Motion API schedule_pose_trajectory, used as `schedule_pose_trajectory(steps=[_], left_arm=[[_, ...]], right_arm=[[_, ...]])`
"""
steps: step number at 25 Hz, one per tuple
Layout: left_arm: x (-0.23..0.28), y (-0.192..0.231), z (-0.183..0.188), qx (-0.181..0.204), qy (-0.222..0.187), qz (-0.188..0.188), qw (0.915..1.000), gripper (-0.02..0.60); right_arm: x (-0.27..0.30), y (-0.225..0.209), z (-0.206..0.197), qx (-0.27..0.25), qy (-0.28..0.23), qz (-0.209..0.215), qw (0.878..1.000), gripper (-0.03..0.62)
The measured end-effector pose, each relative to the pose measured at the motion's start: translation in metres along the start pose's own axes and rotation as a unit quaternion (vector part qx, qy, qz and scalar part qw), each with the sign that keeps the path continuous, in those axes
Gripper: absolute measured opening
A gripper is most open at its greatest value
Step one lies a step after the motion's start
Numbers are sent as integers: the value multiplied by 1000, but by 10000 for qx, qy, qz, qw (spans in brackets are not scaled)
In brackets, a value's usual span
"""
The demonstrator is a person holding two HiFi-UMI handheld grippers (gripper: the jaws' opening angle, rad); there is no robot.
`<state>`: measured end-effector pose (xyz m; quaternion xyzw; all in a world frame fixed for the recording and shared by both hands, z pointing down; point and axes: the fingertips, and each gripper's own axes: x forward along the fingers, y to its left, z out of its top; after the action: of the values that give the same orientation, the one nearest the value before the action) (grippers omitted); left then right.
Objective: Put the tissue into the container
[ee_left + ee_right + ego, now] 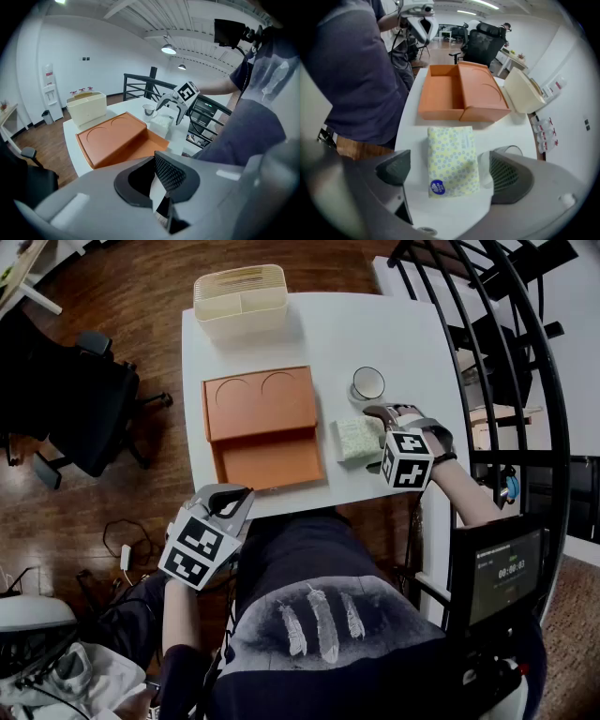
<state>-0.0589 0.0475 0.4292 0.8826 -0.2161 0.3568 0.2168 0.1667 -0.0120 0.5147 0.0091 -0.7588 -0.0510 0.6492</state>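
Observation:
The tissue pack (355,439), pale yellow with a dotted print and a blue sticker, lies flat on the white table (394,334) just right of the orange container (261,427). My right gripper (375,435) stands open around it. In the right gripper view the tissue pack (453,159) lies between the two fingers with a gap on each side, and the container (459,91) lies beyond it. My left gripper (228,502) hangs shut and empty off the table's front edge, near my lap. The container's open compartment faces me; its back half carries two round recesses.
A glass cup (367,382) stands just behind the tissue pack, close to the right gripper's far finger. A cream slatted basket (241,298) sits at the table's back edge. A black railing (525,381) runs along the right, and an office chair (84,409) stands to the left.

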Motion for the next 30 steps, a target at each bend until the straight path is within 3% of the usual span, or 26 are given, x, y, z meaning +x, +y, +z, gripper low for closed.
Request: schedule_pose_trajectory(steps=[7,12,13,20,24,30], left_arm=[[2,1,-9,-123,83,60,9999,14],[2,3,-14,-200,107,98,9997,14],[2,3,-15,-205,111,96,9997,14],[-1,4,-14,-131,91,94,9998,14],[-5,7,-16,-152,53,163,9997,14],[-8,6,-17,-97,6,119,9999,14]], right_arm=[[43,2,-13,-127,413,228,9988,525],[57,-6,-15,-180,544,34,9983,521],[57,-8,-15,-178,553,2,9983,480],[52,-10,-12,210,564,45,9982,442],[14,-16,15,199,369,-164,9990,442],[-48,-31,91,-174,-181,-689,9973,442]])
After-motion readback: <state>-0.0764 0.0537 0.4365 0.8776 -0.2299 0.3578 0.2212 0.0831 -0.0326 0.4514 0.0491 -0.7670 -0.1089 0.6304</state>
